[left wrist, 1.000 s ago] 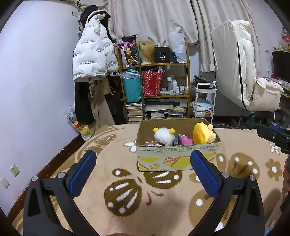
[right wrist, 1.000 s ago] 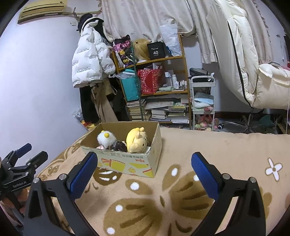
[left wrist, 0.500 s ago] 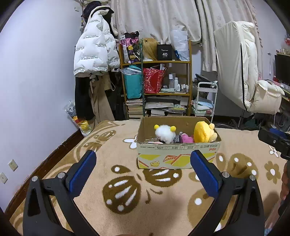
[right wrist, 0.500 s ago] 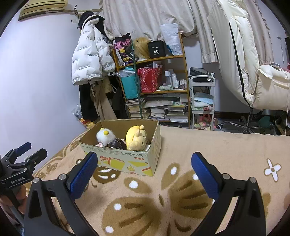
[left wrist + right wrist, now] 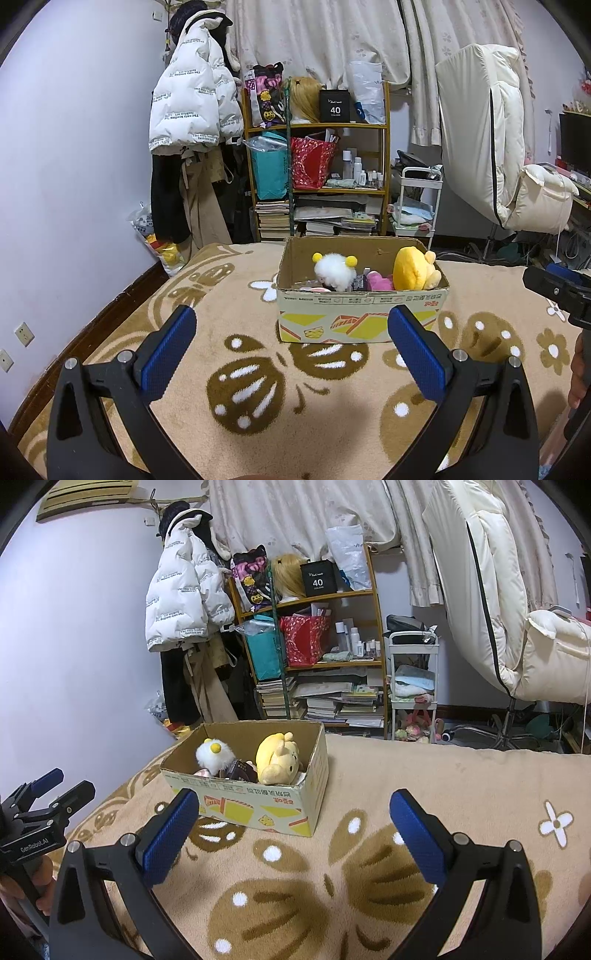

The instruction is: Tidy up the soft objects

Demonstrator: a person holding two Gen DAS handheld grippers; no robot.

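A cardboard box (image 5: 362, 317) stands on the beige patterned blanket (image 5: 258, 369). In it sit a white fluffy toy with yellow ears (image 5: 335, 272), a pink toy (image 5: 380, 282) and a yellow plush (image 5: 415, 269). The box (image 5: 258, 808), white toy (image 5: 214, 753) and yellow plush (image 5: 277, 758) also show in the right wrist view. My left gripper (image 5: 291, 343) is open and empty, short of the box. My right gripper (image 5: 295, 825) is open and empty, to the right of the box and short of it.
A wooden shelf (image 5: 321, 173) with books and bags stands behind the bed, with a white jacket (image 5: 192, 107) hanging at its left and a small white cart (image 5: 417, 199) at its right. A folded cream mattress (image 5: 487, 155) leans at the right.
Both grippers have tilted slightly, so the box sits a little lower in each view. Both stay open and empty. The toys in the box have not moved.
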